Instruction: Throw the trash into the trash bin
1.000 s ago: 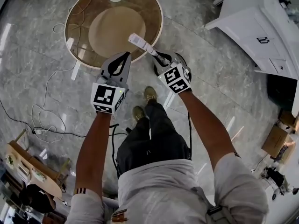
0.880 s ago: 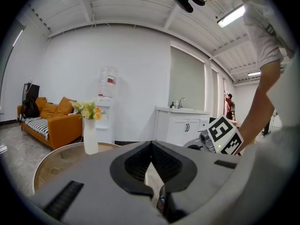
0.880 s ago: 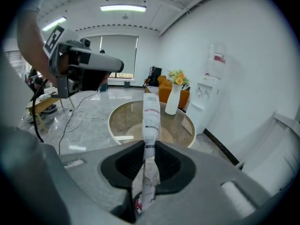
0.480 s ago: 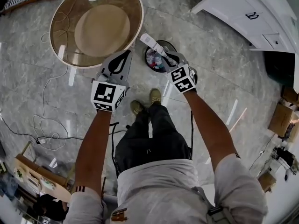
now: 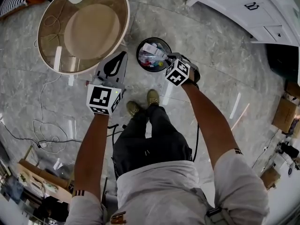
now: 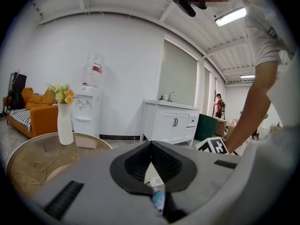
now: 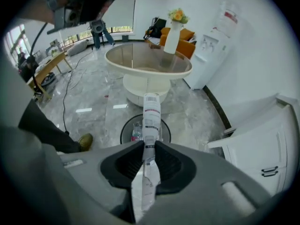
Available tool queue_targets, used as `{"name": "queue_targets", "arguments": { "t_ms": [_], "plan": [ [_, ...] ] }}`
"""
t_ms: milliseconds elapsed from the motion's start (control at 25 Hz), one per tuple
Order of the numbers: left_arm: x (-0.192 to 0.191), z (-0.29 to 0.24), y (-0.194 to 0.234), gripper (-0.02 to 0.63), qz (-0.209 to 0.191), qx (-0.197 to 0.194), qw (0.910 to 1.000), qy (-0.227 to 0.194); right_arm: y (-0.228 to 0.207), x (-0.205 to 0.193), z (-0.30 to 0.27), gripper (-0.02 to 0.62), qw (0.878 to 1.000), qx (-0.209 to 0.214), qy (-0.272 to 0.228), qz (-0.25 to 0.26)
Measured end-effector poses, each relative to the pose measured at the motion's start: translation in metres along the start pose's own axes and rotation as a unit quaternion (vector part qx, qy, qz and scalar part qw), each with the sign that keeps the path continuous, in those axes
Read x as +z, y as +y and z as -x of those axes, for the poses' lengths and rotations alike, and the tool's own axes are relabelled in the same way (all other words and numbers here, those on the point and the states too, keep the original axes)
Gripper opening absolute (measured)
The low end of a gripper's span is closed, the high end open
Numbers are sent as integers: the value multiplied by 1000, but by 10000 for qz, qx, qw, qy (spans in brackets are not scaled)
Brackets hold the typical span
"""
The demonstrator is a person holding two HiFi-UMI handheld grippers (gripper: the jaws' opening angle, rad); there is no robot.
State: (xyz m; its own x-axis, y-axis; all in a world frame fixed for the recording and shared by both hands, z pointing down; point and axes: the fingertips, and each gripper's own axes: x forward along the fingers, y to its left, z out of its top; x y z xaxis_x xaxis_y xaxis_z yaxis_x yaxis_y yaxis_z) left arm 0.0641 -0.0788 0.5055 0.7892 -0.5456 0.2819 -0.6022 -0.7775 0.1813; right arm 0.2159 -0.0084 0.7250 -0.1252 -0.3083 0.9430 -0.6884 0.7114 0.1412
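While the right gripper (image 5: 165, 60) stays out of the bin, it is clenched on a flat white wrapper (image 5: 151, 48) hanging directly over the black trash bin (image 5: 139, 56). Left gripper (image 5: 122, 55) is closed and empty, just left of the bin. Floor (image 5: 211, 46) is glossy grey marble tile. Round glass table (image 5: 124, 22) far left, white cabinet (image 5: 243, 8) far right. Bin has colourful trash inside.

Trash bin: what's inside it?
Inside the trash bin lies loose trash, red and blue bits. The wrapper held by the right gripper hangs over it, covering part; the bottom is hidden.
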Motion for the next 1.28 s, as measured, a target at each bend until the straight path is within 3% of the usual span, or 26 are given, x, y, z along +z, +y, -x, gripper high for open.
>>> {"name": "queue_targets", "arguments": {
  "t_ms": [400,640,840,1280],
  "plan": [
    [-38,-30,20,-2,-42,258,9997,17,-9,-36,-91,72,9970,337,673,175],
    [-55,-31,32,-2,-33,377,9992,109,-10,-28,-116,86,9968,431,673,-16],
    [-57,-32,38,-2,-28,394,9991,139,-14,-23,-120,144,9961,531,632,-304],
    [-35,-21,20,-2,89,253,9996,119,-6,13,-48,143,9931,492,-378,-998]
  ]
}}
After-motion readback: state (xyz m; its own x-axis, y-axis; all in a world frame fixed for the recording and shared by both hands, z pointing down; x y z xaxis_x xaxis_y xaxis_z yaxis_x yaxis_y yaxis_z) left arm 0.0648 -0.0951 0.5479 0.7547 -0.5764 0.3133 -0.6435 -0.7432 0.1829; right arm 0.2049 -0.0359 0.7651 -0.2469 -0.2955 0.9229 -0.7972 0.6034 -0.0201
